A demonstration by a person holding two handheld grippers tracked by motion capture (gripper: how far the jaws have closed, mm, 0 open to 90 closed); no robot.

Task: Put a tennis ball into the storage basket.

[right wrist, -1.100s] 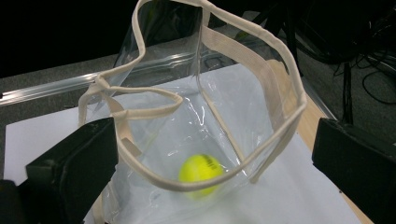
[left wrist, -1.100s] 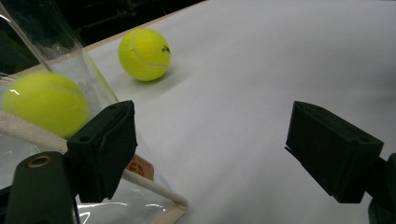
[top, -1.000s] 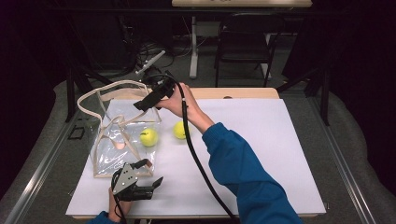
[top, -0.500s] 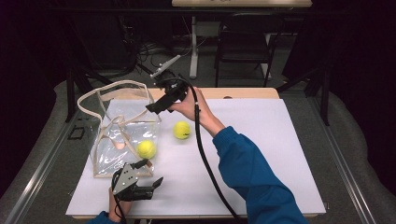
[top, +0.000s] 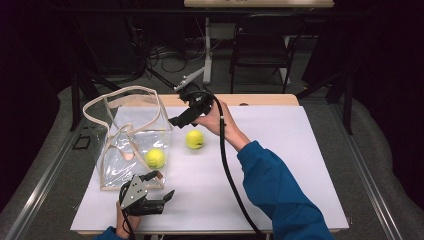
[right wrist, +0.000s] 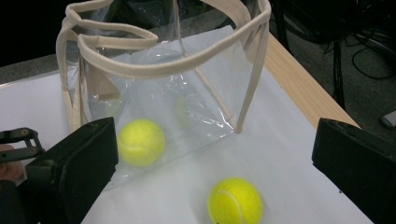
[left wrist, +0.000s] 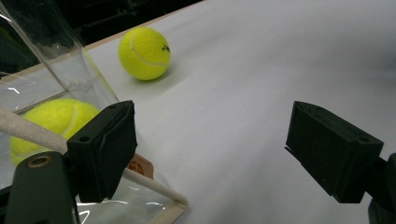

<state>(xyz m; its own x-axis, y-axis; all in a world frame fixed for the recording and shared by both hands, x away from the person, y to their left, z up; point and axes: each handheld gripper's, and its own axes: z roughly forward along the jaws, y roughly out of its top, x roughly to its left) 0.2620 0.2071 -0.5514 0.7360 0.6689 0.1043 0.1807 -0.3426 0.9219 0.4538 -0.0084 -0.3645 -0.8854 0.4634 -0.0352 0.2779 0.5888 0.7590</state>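
A clear plastic bag (top: 131, 145) with cream trim stands open on the left of a white surface (top: 280, 165), with one yellow tennis ball inside it (top: 155, 158) and a second tennis ball (top: 195, 139) lying on the surface just beside the bag's right wall. The right tongs (top: 176, 121), held in a blue-sleeved hand, hover above the bag's far right corner with jaws wide apart and empty. The left tongs (top: 162, 186) rest near the bag's front corner, jaws also apart and empty.
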